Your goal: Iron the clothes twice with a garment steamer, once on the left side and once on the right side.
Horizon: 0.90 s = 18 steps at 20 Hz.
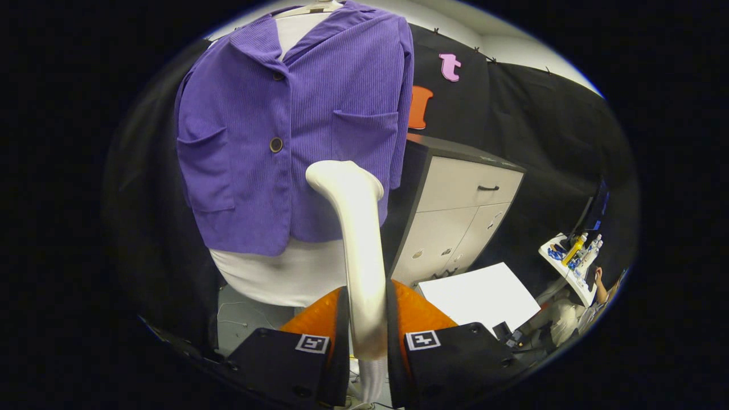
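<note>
A purple corduroy jacket [296, 131] hangs on a hanger over a white undershirt [285, 273], straight ahead of the fingers. My gripper [367, 336] is shut on the handle of a white garment steamer [356, 239], which rises from between the fingers. The steamer's head [342, 176] sits against the lower right front of the jacket, just below its right-hand pocket [364, 134] and beside the button placket. Whether the head touches the fabric I cannot tell.
A cabinet [455, 216] with beige drawers and doors stands right of the jacket. A white board [478, 296] lies on the floor in front of it. Further right are a small white shelf with bottles [575, 256] and a person's arm [601, 282].
</note>
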Available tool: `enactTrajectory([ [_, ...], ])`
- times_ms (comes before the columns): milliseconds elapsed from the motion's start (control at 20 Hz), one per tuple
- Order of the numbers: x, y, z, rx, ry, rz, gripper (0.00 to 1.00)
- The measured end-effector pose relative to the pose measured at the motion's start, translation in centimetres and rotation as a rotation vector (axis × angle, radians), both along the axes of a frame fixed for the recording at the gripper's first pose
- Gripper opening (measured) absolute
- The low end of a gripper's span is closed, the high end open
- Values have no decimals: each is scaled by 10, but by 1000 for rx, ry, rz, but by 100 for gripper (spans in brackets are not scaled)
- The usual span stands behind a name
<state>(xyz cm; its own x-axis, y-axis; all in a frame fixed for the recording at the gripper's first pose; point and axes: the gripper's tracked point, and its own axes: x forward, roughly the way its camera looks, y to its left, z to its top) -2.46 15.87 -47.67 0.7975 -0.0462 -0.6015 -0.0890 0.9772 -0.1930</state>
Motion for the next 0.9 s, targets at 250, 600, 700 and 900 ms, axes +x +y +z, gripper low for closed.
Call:
enactTrajectory([
  [250,-12,-1,-30,-18,51,4,36],
  [600,-37,-18,-34,-16,79,-13,36],
  [700,-37,-20,-20,-2,59,-25,36],
  [900,-30,-16,24,37,-8,-27,35],
])
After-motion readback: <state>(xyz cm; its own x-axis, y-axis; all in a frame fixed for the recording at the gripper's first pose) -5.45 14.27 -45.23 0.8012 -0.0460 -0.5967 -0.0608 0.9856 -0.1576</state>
